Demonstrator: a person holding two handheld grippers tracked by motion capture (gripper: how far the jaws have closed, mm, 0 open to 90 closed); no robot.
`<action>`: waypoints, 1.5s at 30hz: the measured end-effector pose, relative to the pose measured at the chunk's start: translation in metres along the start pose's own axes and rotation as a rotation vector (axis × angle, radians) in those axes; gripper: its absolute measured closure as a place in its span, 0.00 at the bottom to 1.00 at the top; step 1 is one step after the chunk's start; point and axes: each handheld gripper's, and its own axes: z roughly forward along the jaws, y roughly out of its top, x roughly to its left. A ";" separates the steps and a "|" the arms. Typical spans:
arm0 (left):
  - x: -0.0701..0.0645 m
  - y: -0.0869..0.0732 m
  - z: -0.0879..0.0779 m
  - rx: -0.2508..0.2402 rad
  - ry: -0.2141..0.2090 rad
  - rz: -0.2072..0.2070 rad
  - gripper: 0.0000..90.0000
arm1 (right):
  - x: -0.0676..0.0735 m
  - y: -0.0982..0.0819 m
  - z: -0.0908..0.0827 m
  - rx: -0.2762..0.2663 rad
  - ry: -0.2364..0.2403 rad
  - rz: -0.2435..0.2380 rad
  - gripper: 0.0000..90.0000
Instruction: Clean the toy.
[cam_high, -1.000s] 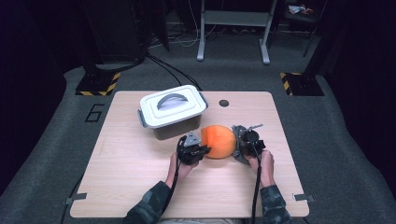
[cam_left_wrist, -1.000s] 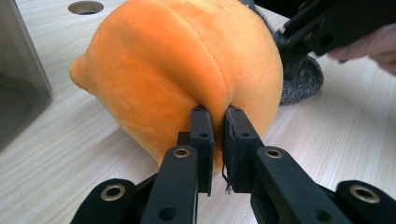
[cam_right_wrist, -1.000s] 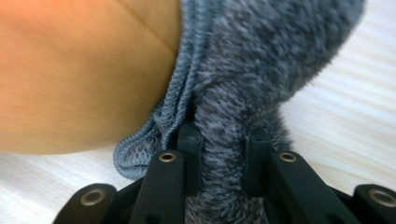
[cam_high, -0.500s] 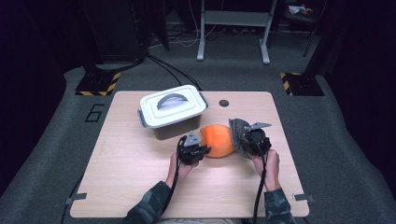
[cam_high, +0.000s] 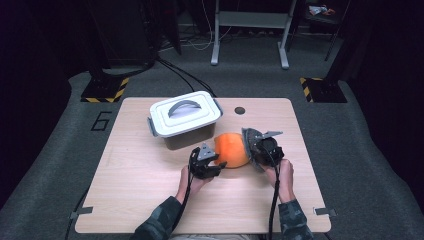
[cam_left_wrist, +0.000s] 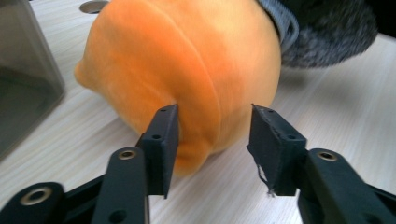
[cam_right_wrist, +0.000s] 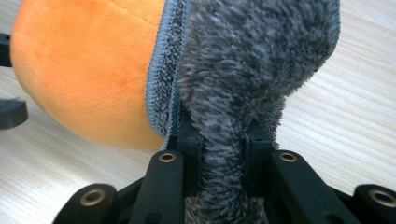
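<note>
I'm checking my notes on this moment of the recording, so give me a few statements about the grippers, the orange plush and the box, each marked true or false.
1. The right gripper is shut on the grey fuzzy cloth. True.
2. The left gripper clamps the orange plush. False: its jaws have just been opening and stand apart, the plush in front of them.
3. The white box has its lid on, handle on top. True.
4. The orange plush lies inside the box. False: it rests on the table beside the box.
5. The grey cloth lies against the orange plush. True.
</note>
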 end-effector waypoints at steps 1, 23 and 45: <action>-0.001 -0.002 0.000 0.003 0.014 0.008 0.56 | 0.000 0.000 0.001 0.004 -0.005 0.004 0.82; -0.005 0.012 0.000 -0.017 0.038 0.100 0.95 | -0.012 -0.006 -0.011 -0.033 0.016 0.048 0.82; -0.014 0.020 -0.008 -0.019 -0.010 0.150 0.97 | 0.036 0.032 -0.037 -0.129 0.129 -0.085 0.83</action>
